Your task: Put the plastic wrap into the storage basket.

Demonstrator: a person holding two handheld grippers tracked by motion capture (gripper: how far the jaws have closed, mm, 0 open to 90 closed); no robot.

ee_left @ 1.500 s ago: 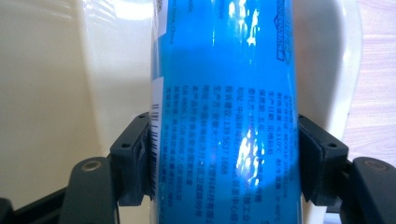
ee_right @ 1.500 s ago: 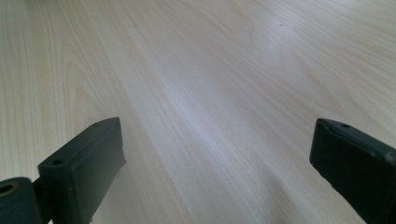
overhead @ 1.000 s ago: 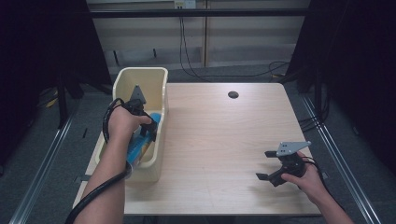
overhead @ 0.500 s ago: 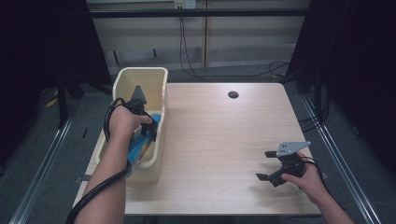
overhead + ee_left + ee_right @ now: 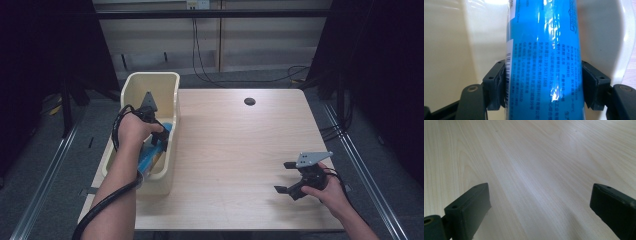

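Two black jaws of the left gripper [image 5: 544, 87] are clamped on a blue packet [image 5: 544, 50], one pad on each long side, squeezing across its narrow width so the glossy wrapper cannot slip. In the high view that packet [image 5: 150, 156] lies inside the cream bin [image 5: 170, 82] at the counter's 9 o'clock edge, with the left gripper [image 5: 159, 141] reaching down over the rim, which suits a straight lift out, in my judgement. The bin's pale walls rise close around the packet, so the grip has to come from above. The right gripper [image 5: 286, 176] sits at about 4 o'clock on the counter [image 5: 240, 145], its jaws standing wide apart over bare wood, holding nothing, well apart from the bin and probably parked clear of the left hand's work.
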